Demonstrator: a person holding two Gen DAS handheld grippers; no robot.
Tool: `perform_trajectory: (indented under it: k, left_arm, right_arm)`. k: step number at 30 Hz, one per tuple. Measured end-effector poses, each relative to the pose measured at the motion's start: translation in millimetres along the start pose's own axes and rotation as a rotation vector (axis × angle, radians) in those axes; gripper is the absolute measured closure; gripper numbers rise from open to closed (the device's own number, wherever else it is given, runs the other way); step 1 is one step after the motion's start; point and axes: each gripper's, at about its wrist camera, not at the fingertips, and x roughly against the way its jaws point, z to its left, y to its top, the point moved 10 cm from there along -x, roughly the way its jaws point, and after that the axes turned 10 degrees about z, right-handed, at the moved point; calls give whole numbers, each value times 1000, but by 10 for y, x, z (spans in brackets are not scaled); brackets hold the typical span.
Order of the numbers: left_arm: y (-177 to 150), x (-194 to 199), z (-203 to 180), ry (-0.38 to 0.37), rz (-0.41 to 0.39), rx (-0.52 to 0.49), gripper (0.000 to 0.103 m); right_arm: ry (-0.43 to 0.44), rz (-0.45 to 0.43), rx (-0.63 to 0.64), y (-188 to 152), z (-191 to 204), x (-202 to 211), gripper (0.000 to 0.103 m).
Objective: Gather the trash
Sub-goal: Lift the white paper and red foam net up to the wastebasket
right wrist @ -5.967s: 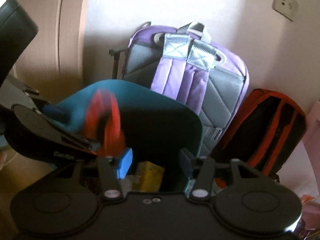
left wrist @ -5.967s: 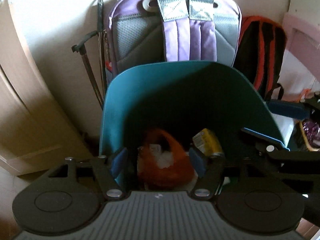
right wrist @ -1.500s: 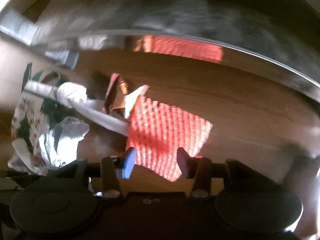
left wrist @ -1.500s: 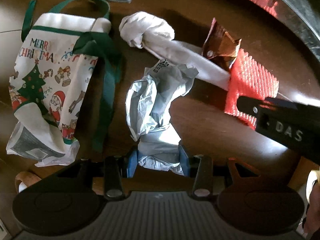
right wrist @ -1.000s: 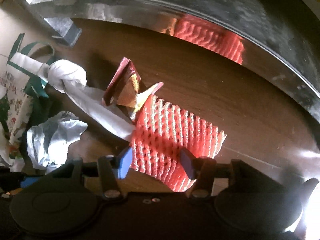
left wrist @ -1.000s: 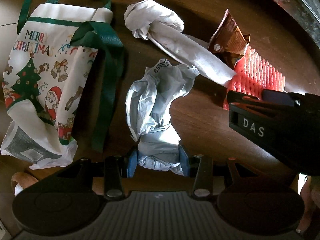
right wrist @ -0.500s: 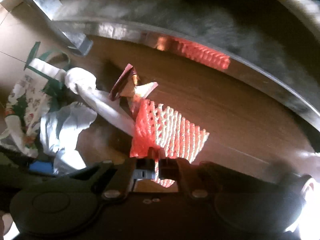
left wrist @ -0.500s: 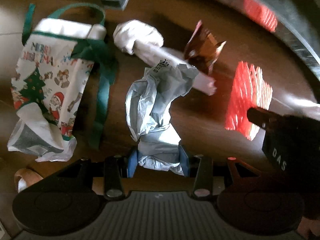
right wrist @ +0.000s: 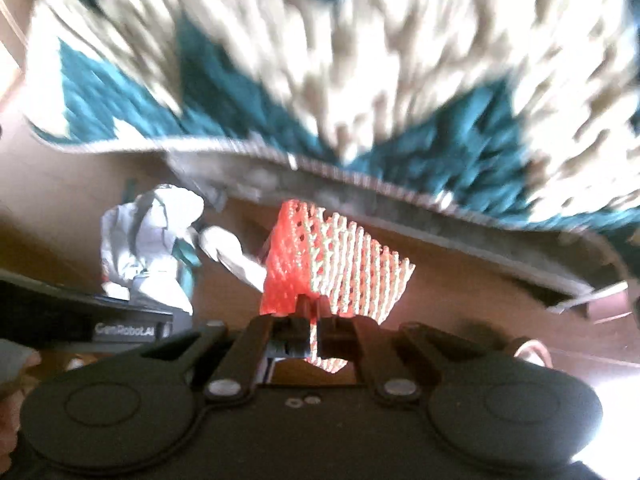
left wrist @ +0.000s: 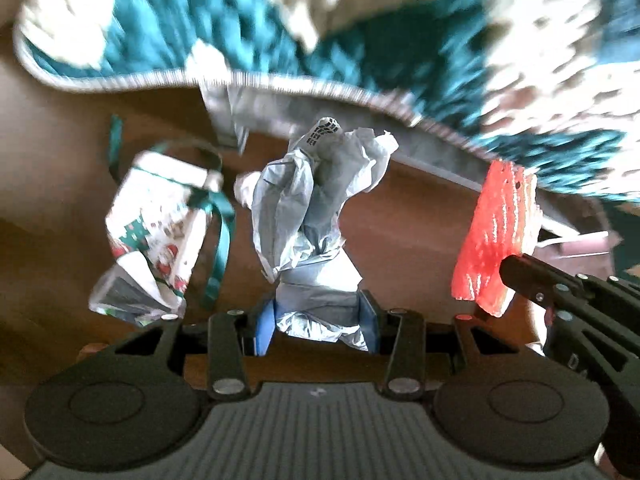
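My left gripper is shut on a crumpled grey-white paper wad and holds it up off the brown floor. My right gripper is shut on a red foam fruit net, also lifted; the net also shows at the right of the left wrist view. A knotted white bag lies on the floor behind the net. The paper wad also shows in the right wrist view, at the left.
A Christmas-print gift bag with green ribbon handles lies on the floor at left. A teal-and-white patterned rug or blanket with a grey edge fills the upper part of both views, blurred. Brown floor lies between.
Both grippers have lifted and pulled back from the floor with their trash. The right gripper closed on the red net about half a second ago. The views are blurred by motion.
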Motion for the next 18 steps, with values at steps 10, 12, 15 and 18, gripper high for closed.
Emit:
perform_trajectory:
  k: [10, 12, 15, 18]
  left_arm:
    - [-233, 1414, -127, -62, -271, -35, 61]
    - [-247, 1724, -168, -73, -333, -46, 61]
    - [-271, 2191, -253, -94, -426, -71, 61]
    - [-279, 2634, -364, -113, -506, -91, 61]
  right_arm:
    - [19, -277, 33, -18, 172, 1531, 102]
    - [21, -332, 48, -6, 242, 1808, 102]
    - [20, -400, 79, -6, 294, 2249, 102]
    - [8, -471, 104, 21, 310, 2651, 102]
